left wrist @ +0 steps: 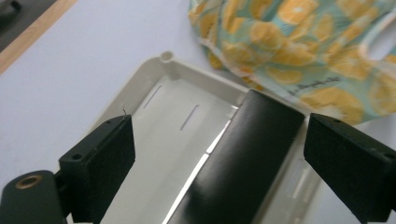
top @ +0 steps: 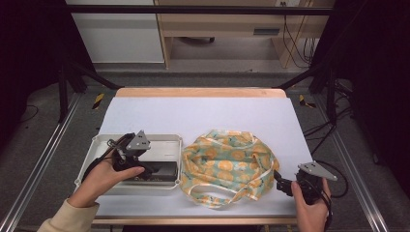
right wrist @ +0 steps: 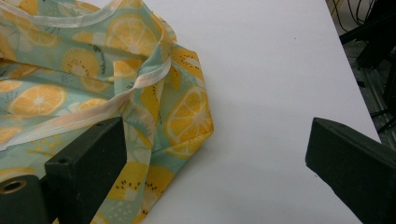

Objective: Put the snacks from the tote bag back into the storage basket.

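A shallow white tray [top: 104,145] lies at the table's left with a black box [top: 167,168] inside it. My left gripper [top: 153,169] hovers over the tray; its open jaws straddle the black box [left wrist: 243,158] without touching it. A crumpled cloth bag [top: 227,164] printed with orange slices lies right of the tray, touching its edge. My right gripper [top: 282,186] is at the bag's right side, open and holding nothing. In the right gripper view one jaw lies over the bag's [right wrist: 70,70] corner, the other over bare table.
A white sheet [top: 203,116] covers the table, with a wooden edge [top: 198,92] at the back. Metal frame rails [top: 43,159] run along both sides, and cables [top: 333,130] lie on the floor at the right. The far half of the table is bare.
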A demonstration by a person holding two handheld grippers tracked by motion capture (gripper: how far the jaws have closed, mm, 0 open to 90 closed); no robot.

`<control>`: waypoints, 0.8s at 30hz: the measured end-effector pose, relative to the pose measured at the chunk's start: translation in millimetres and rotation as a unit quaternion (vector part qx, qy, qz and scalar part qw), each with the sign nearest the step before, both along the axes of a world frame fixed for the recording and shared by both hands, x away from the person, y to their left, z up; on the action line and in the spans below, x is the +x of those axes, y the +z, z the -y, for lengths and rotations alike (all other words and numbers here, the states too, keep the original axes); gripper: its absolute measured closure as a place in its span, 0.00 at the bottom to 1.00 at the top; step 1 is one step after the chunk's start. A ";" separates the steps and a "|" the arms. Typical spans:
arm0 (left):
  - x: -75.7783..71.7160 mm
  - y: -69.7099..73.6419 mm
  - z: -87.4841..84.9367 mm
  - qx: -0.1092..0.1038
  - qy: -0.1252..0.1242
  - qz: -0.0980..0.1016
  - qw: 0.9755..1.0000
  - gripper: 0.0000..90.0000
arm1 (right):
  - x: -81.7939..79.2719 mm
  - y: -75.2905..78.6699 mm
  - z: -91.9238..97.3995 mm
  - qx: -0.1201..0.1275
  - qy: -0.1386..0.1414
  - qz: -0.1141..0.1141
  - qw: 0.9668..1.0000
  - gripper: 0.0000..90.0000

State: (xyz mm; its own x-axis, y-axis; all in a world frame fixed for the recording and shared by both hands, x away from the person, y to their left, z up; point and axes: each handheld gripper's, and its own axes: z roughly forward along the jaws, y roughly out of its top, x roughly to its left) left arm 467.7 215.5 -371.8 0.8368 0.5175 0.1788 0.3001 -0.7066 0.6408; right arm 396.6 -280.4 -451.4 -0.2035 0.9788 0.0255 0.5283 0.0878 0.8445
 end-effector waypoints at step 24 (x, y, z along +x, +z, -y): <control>18.0 11.9 -63.1 -0.112 0.136 0.027 0.984 0.09 | 3.9 1.0 -9.9 -0.017 0.015 0.001 1.000 0.07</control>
State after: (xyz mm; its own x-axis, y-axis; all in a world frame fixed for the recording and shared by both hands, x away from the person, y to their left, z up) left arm 485.7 278.6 -360.0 0.6547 0.7521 0.0750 0.4193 -0.4439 0.7919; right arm 400.6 -270.6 -450.5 -0.2327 0.9725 -0.0076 0.5237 0.1319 0.8416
